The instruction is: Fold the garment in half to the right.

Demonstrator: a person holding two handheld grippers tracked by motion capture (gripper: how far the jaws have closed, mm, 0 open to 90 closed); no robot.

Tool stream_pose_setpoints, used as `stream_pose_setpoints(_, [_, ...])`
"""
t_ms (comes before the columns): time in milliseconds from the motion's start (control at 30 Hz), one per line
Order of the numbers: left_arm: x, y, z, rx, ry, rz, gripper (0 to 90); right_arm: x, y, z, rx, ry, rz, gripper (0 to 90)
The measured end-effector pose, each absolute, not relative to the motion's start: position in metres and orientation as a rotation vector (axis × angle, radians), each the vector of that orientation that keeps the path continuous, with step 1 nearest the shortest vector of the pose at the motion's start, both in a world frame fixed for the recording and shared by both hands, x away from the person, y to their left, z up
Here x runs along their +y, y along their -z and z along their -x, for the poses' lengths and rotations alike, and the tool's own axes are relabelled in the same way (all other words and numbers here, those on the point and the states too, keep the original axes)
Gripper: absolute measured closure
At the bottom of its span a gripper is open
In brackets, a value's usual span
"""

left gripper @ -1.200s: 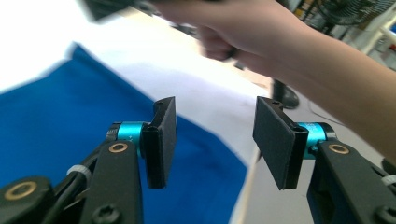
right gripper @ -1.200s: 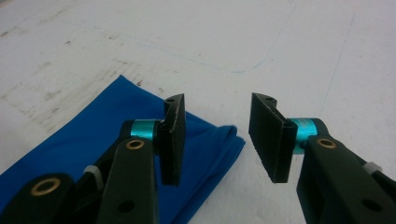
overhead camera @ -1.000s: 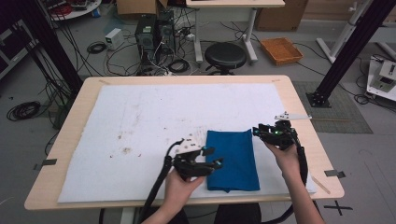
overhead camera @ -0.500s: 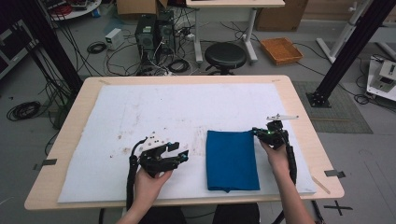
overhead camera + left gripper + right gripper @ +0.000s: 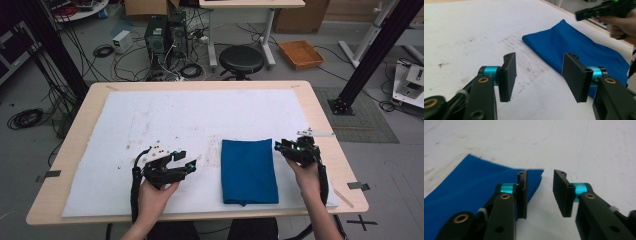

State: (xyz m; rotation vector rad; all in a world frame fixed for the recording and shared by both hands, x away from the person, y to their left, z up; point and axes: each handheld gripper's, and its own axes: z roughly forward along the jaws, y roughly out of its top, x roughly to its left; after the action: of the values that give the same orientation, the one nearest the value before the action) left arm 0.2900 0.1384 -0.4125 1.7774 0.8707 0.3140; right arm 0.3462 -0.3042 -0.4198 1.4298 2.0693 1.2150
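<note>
Both grippers gape empty: right gripper at the blue cloth's edge, left gripper well clear.

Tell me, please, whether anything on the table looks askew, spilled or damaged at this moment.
Nothing is badly wrong. The folded blue cloth lies flat and square on the white mat. The mat does carry dark specks and brownish stains left of centre. Both the left gripper and right gripper are open, holding nothing.

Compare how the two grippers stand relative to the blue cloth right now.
The left gripper hovers well apart from the blue cloth, jaws spread wide; the right gripper sits close beside the cloth's far right corner, jaws open less. Both are open and hold nothing.
</note>
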Motion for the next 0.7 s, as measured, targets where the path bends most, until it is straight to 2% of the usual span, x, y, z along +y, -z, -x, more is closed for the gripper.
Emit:
stream_pose_setpoints(233, [0.164, 0.415, -0.286, 0.871, -0.363, -1.778, 37.6, -0.309, 0.420, -0.265, 2.135, -1.308, -1.385, 61.8])
stream_pose_setpoints(400, [0.179, 0.417, -0.282, 0.902, -0.376, -1.753, 37.1, -0.298, 0.434, -0.232, 2.212, -1.351, -1.385, 63.2])
stream_pose_setpoints(467, [0.180, 0.418, -0.281, 0.913, -0.377, -1.747, 37.0, -0.293, 0.438, -0.228, 2.244, -1.325, -1.367, 67.2])
stream_pose_setpoints(600, [0.178, 0.418, -0.277, 0.893, -0.402, -1.764, 37.1, -0.295, 0.442, -0.228, 2.256, -1.280, -1.364, 88.3])
stream_pose_setpoints(700, [0.177, 0.418, -0.276, 0.886, -0.401, -1.771, 37.1, -0.299, 0.442, -0.226, 2.238, -1.275, -1.372, 88.7])
